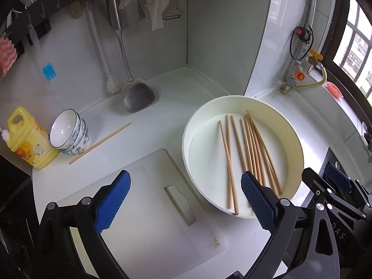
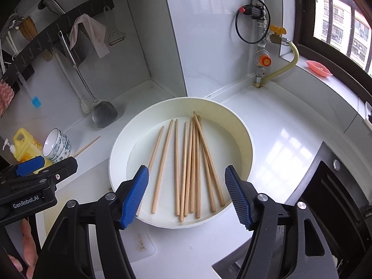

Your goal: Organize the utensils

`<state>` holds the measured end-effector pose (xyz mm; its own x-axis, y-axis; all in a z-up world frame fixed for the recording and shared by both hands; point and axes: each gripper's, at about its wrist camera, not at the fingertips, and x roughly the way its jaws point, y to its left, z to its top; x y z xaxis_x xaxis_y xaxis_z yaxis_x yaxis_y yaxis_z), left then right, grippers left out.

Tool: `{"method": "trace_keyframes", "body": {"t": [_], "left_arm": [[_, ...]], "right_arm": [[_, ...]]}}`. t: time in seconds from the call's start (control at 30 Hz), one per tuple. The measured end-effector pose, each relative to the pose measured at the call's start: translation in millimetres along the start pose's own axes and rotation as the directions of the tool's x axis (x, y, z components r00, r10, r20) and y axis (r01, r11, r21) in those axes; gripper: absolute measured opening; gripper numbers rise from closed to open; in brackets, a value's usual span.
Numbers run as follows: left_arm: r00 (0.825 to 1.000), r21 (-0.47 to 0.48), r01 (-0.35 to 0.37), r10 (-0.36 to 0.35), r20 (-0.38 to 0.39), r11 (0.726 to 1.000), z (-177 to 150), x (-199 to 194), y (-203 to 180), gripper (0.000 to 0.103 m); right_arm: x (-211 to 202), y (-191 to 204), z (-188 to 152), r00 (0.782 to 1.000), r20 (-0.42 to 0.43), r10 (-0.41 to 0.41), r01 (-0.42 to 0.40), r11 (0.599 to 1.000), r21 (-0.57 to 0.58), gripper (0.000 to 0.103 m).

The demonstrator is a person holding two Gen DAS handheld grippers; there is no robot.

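Observation:
Several wooden chopsticks (image 1: 248,153) lie in a round white basin (image 1: 290,125) on the counter; they also show in the right wrist view (image 2: 190,162), inside the basin (image 2: 241,125). One loose chopstick (image 1: 100,143) lies on the counter beside the bowls, also seen in the right wrist view (image 2: 87,147). My left gripper (image 1: 186,200) is open and empty above the cutting board and the basin's near left rim. My right gripper (image 2: 187,195) is open and empty, hovering over the basin's near edge.
A white cutting board (image 1: 144,209) lies at the front. Stacked bowls (image 1: 69,132) and a yellow detergent bottle (image 1: 30,137) stand at the left. A metal spatula (image 1: 137,93), a brush and a cloth hang on the back wall. A gas valve (image 1: 302,53) and a black stove (image 2: 337,197) are on the right.

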<state>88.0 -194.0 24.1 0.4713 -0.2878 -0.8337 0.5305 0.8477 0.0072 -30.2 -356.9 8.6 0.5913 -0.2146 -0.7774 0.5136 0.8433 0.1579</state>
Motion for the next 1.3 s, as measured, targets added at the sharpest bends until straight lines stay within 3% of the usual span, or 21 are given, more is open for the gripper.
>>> {"method": "trace_keyframes", "body": {"t": [0.37, 1.3], "left_arm": [[0.998, 0.009, 0.000, -0.001, 0.061, 1.000, 0.0, -36.4, 8.0, 0.096], [0.998, 0.001, 0.003, -0.003, 0.065, 1.000, -3.3, -47.5, 16.3, 0.096]], "right_arm": [[-22.3, 11.4, -6.5, 1.000, 0.005, 0.003, -0.003, 1.000, -0.003, 0.065], [-41.4, 26.2, -3.6, 1.000, 0.029, -0.010, 0.010, 1.000, 0.008, 0.065]]}}
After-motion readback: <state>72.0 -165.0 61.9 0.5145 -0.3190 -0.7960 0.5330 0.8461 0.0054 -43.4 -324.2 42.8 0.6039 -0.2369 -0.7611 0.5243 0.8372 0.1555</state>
